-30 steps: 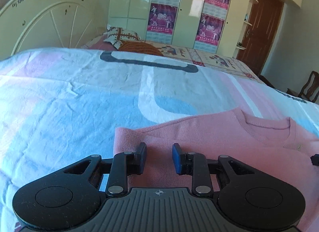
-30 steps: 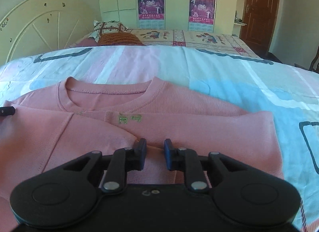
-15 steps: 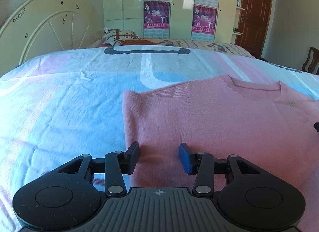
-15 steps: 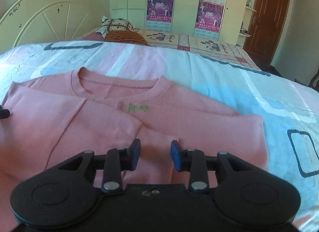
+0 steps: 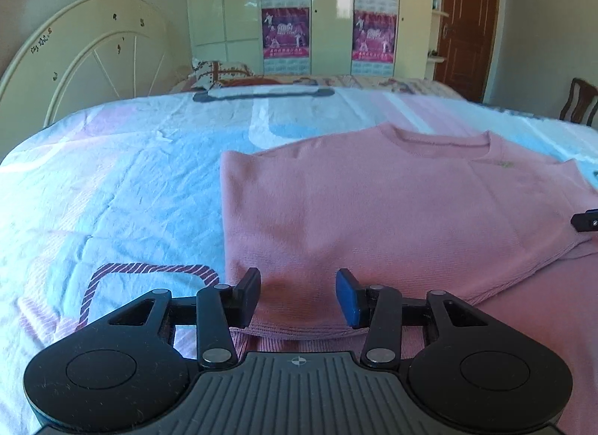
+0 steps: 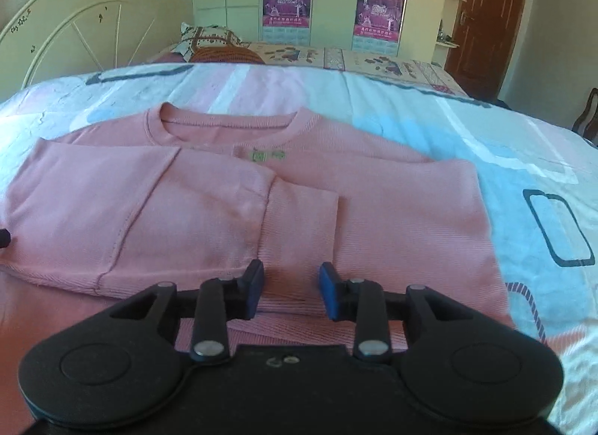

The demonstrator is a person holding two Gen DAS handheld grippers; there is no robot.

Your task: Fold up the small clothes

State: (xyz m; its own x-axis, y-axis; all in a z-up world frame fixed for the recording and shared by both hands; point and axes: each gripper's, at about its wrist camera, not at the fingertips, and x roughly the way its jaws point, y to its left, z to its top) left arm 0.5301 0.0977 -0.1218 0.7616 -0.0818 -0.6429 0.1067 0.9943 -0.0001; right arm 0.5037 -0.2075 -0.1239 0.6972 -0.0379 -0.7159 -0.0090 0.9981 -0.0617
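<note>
A pink sweater [image 5: 373, 203] lies flat on the bed, neckline at the far side, with its sleeves folded across the body. My left gripper [image 5: 298, 285] hovers open over the sweater's near left part, just inside its left folded edge, with nothing pinched. My right gripper [image 6: 290, 278] is open above the folded sleeve's ribbed cuff [image 6: 299, 218] on the sweater [image 6: 411, 210], its pads apart from the cloth. A small green label [image 6: 267, 155] sits below the collar. One tip of the right gripper [image 5: 586, 220] pokes in at the left wrist view's right edge.
The patterned blue, pink and white bedsheet [image 5: 112, 192] spreads wide to the left and beyond the sweater. A cream headboard [image 5: 93, 61] stands at left, a pillow [image 6: 209, 38] at the far end, a wardrobe [image 5: 329, 23], brown door [image 5: 467, 23] and wooden chair [image 5: 579, 102] behind.
Both grippers have drawn back toward the sweater's near edge, so more of it shows. Both pairs of jaws stand wider than a second ago.
</note>
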